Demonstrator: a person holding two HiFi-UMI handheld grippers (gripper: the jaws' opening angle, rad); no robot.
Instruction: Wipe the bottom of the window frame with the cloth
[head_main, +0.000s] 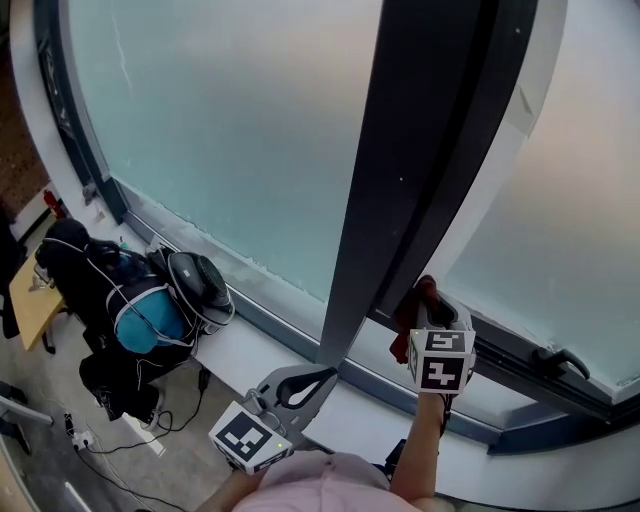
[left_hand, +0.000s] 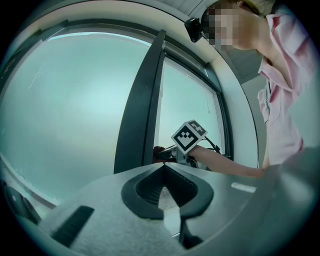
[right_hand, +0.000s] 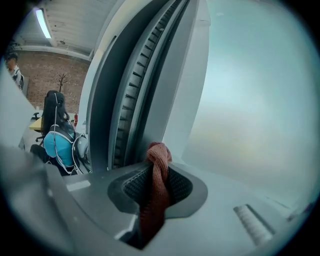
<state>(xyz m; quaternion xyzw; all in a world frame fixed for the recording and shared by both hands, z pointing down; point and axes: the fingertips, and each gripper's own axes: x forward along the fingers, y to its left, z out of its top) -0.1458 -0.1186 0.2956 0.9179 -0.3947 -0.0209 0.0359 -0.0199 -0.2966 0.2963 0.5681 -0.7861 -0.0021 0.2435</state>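
Observation:
My right gripper (head_main: 425, 300) is shut on a reddish-brown cloth (head_main: 412, 312), pressing it against the bottom of the window frame (head_main: 520, 365) just right of the dark vertical mullion (head_main: 400, 200). In the right gripper view the cloth (right_hand: 156, 187) hangs bunched between the jaws, its top at the foot of the frame. My left gripper (head_main: 300, 385) is held lower, over the white sill (head_main: 250, 350), its jaws shut with nothing between them. From the left gripper view, the right gripper's marker cube (left_hand: 189, 136) and the forearm show ahead beside the mullion (left_hand: 140, 110).
A black chair with a blue backpack and a helmet (head_main: 150, 300) stands at the left under the sill. A window handle (head_main: 560, 357) sticks out on the frame at the right. Cables and a power strip (head_main: 90, 435) lie on the floor. A wooden desk (head_main: 30, 295) is at far left.

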